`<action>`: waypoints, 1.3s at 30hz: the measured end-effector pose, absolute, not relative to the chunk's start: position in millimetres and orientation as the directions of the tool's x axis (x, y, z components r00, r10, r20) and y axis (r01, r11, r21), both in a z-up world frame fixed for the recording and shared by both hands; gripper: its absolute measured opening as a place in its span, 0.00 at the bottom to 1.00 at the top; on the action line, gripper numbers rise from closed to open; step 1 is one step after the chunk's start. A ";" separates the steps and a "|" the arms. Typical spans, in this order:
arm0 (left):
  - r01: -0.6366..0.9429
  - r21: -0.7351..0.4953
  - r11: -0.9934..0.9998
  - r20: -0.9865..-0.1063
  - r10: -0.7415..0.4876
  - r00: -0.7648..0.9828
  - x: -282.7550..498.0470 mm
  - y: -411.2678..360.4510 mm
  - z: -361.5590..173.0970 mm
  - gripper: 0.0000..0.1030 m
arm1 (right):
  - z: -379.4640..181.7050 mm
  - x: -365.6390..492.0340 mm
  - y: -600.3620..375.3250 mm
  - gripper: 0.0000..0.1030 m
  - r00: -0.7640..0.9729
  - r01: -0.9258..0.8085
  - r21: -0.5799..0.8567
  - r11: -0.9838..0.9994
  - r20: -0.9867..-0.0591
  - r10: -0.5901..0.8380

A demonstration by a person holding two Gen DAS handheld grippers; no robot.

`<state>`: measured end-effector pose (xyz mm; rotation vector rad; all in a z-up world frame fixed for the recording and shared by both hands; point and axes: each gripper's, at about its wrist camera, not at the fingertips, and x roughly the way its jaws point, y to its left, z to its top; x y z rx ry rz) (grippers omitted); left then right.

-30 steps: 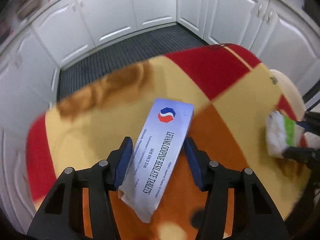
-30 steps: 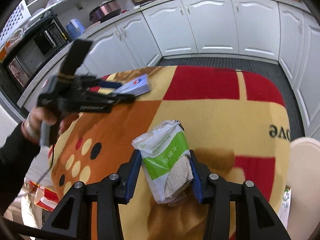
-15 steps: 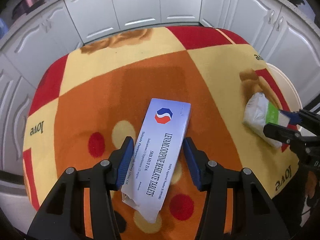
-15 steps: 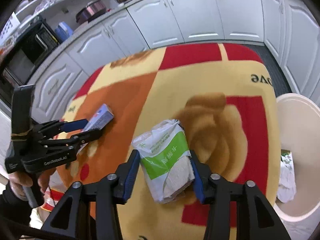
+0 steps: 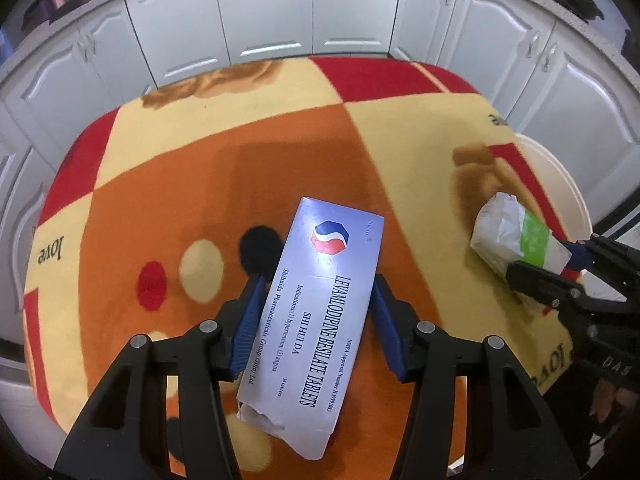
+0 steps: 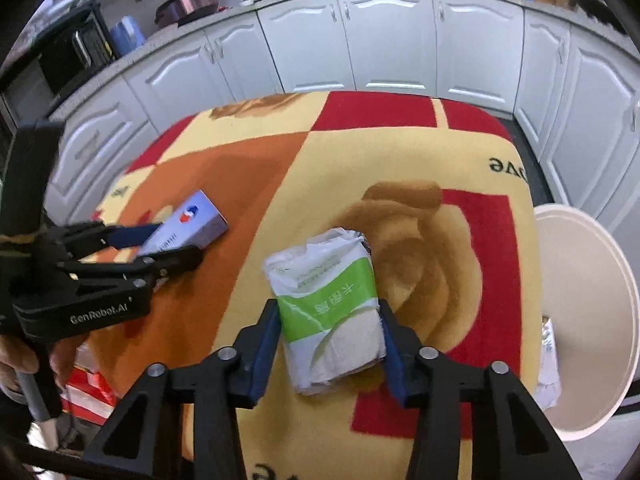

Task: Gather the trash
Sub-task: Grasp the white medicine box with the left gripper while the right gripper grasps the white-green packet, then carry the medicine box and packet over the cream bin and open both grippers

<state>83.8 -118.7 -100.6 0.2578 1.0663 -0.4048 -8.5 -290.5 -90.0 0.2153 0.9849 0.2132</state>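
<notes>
My left gripper (image 5: pixel 318 312) is shut on a silver-white tablet box (image 5: pixel 320 304) printed with dark text and a red-and-blue logo, held above the table. The same box (image 6: pixel 188 226) shows at the left in the right wrist view, between the left gripper's fingers (image 6: pixel 132 236). My right gripper (image 6: pixel 328 328) is shut on a white and green plastic packet (image 6: pixel 328 300), held above the table. That packet (image 5: pixel 516 240) shows at the right edge of the left wrist view. A cream round bin (image 6: pixel 588 320) stands to the right of the table with some trash inside.
The table is covered by a cloth (image 5: pixel 240 168) patterned in orange, yellow and red with dots. White kitchen cabinets (image 6: pixel 360 40) wrap around behind. A microwave (image 6: pixel 68 60) and a pot (image 6: pixel 192 0) sit on the counter at the left.
Both grippers rose and pulled back from the far side of the table, each carrying its item. The bin came into the right wrist view.
</notes>
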 end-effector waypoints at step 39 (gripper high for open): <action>0.688 -0.152 0.710 -0.863 -0.434 0.258 52.6 -372.8 -85.6 0.49 | -93.6 -93.8 -509.5 0.41 0.613 0.430 0.326 0.842 -0.790 -0.007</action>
